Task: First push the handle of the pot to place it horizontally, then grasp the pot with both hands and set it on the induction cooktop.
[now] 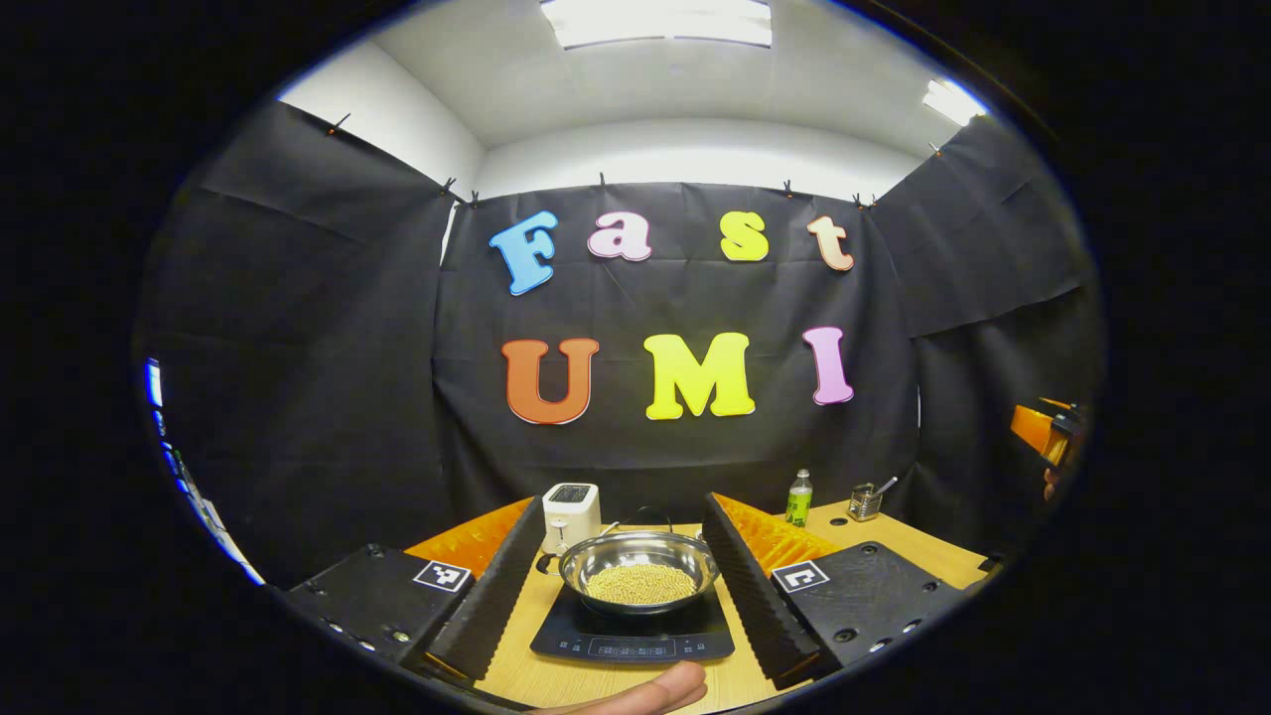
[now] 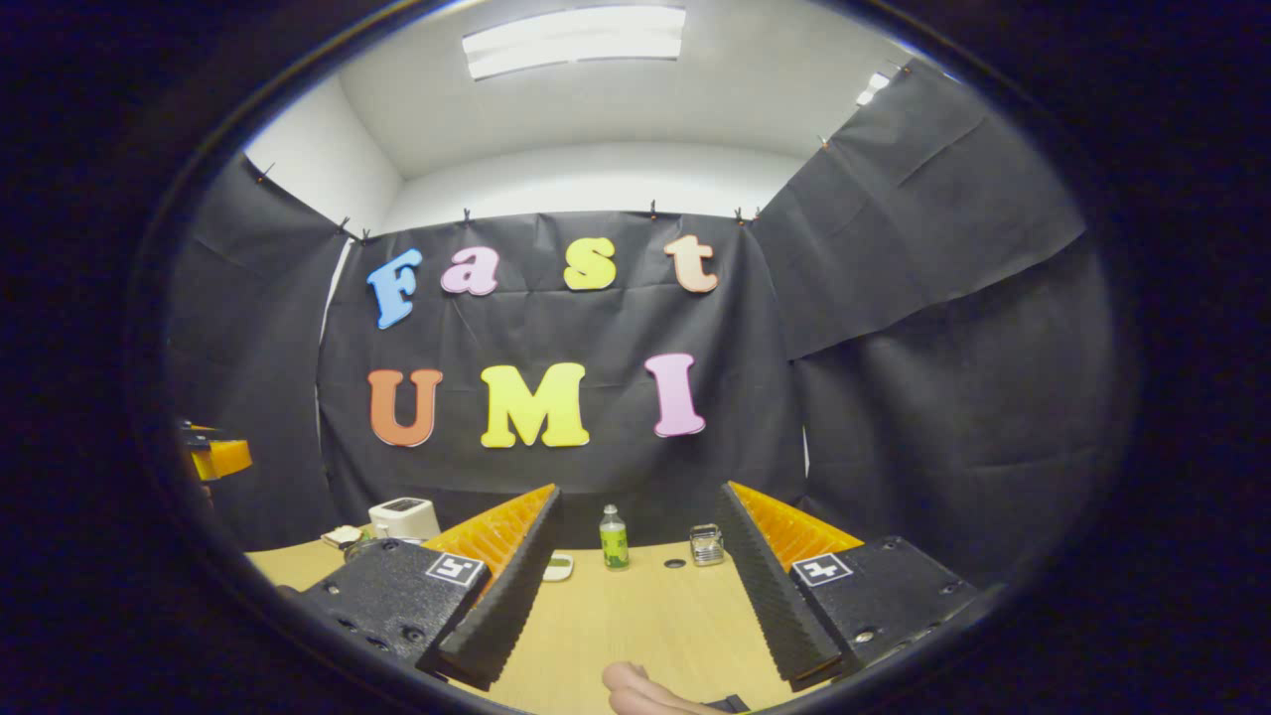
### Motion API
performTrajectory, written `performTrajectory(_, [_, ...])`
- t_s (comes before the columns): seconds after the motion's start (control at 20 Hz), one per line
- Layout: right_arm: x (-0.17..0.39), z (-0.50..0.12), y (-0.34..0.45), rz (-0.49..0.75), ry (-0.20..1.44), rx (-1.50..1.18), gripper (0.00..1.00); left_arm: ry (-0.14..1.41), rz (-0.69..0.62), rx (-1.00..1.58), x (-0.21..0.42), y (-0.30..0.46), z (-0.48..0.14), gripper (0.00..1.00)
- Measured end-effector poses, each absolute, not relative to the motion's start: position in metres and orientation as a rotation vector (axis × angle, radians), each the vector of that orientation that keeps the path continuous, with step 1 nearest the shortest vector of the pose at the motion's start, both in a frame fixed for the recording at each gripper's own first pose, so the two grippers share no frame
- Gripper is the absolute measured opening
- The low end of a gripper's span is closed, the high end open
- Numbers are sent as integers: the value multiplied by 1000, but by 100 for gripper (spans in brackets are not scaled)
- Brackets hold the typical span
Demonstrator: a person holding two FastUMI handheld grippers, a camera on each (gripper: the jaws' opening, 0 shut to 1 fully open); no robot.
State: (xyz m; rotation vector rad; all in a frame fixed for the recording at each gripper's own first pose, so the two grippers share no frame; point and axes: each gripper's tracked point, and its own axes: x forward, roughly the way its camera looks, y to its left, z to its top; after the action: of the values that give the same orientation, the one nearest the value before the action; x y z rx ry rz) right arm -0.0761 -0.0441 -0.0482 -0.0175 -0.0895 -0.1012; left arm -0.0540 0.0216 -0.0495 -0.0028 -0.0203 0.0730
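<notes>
A steel pot [image 1: 640, 556] holding yellow grains sits on the black induction cooktop [image 1: 635, 647] in the left gripper view. Its thin dark handle [image 1: 650, 513] lies low behind the rim, and a small loop sticks out on its left side. My left gripper [image 1: 625, 504] is open wide, above and in front of the pot, with the pot framed between its fingers and untouched. My right gripper [image 2: 640, 492] is also open, with nothing between its fingers, over bare tabletop to the right of the cooktop. It also appears at the right edge of the left gripper view [image 1: 1043, 432].
A white toaster [image 1: 571, 514] stands just behind the pot on the left. A green bottle [image 2: 614, 536] and a small metal holder [image 2: 706, 544] stand at the back of the wooden table [image 2: 635, 616], with a small white object [image 2: 558, 566] nearby. A person's fingertip [image 1: 645, 690] shows at the bottom.
</notes>
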Motion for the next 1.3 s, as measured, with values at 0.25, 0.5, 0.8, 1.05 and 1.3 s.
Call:
performTrajectory(0.25, [-80,-52,-57,-112,-72,12,96,-9,39,-58,-51,12,-51,94])
performTrajectory(0.5, [-75,-53,-54,-75,-64,24,97,-41,42,-13,-50,6,-47,95])
performTrajectory(0.8, [-78,-49,-56,-79,-76,22,95,-32,33,3,-49,1,-54,95])
performTrajectory(1.05, [-76,-55,-56,-73,-59,36,95,-36,36,2,-52,3,-54,95])
performTrajectory(1.3, [-79,-60,-29,50,-30,71,94,-28,40,10,-51,4,-60,95])
